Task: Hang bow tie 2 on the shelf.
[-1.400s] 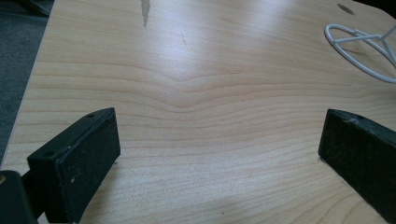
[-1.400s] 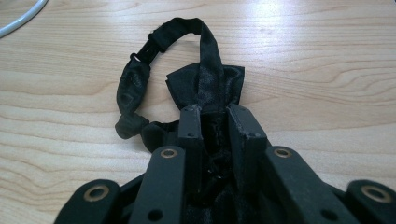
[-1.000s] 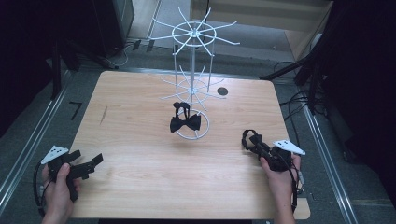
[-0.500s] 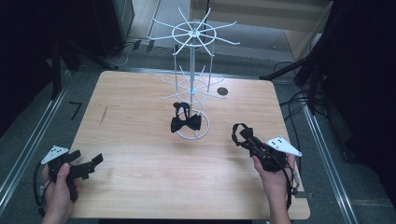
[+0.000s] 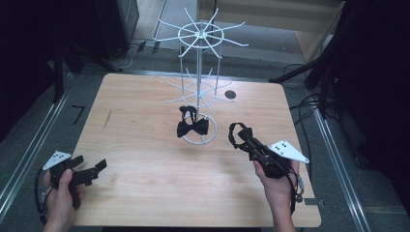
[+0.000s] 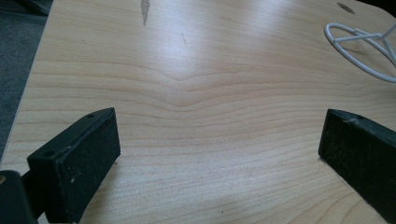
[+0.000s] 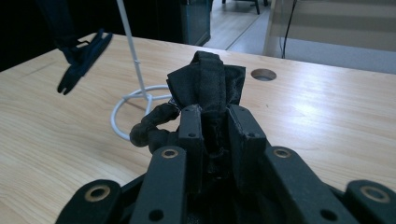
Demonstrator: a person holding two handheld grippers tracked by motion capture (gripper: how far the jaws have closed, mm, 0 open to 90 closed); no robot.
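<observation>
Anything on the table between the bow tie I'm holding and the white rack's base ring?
Nothing: in the high view, bare tabletop separates the held bow tie in the right hand-held gripper from the base ring.

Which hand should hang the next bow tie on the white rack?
The right. Its gripper already pinches a black bow tie beside the wire rack. The left gripper sits open near the table's front corner, holding nothing.

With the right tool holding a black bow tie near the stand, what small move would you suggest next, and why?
Probably lift the right tool further toward the white wire stand. It is clamped on a black bow tie whose strap loop hangs free, another bow tie already hangs from a lower arm, and the other arms look free.
</observation>
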